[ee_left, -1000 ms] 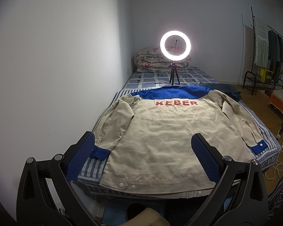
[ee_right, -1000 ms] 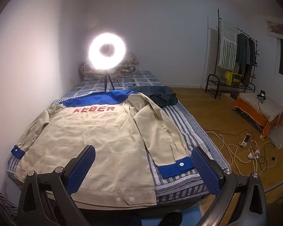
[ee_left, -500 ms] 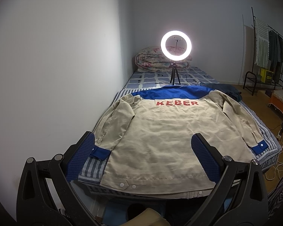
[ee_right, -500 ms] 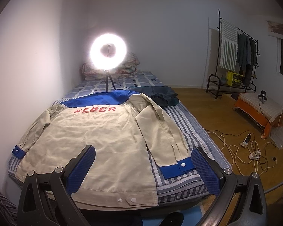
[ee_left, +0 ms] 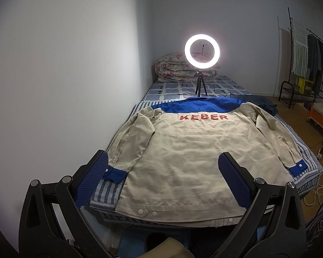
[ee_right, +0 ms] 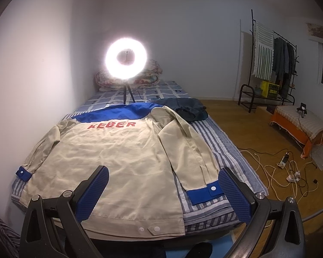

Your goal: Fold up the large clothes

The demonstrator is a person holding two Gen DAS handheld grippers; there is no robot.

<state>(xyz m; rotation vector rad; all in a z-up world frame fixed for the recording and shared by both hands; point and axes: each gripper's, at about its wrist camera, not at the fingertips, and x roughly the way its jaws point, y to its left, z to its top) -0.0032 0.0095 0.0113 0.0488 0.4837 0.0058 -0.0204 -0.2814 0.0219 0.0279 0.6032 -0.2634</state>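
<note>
A big tan jacket (ee_left: 189, 161) lies flat on the bed (ee_right: 224, 150), back side up, with a blue top part and red letters across it. Both sleeves are spread out to the sides, each ending in a blue cuff. No part is folded over yet — so the folding looks like it has not started.

The left gripper (ee_left: 161, 179) hangs in the air above the near left corner of the jacket, jaws wide apart and holding nothing. The left cuff (ee_left: 115, 174) sits just beside its left pad. The right gripper (ee_right: 162, 193) hangs the same way, jaws wide apart and empty, with the right cuff (ee_right: 204, 193) just beside its right pad.

The next move is likely a sleeve fold — each gripper would go down, pinch its cuff, and carry the sleeve in over the back. The cloth is thin and floppy, so a pinch should take only the cuff and not the striped sheet (ee_right: 206, 215) under it.

A ring light (ee_left: 202, 51) stands farther up the bed, well apart from the jacket's body.
</note>
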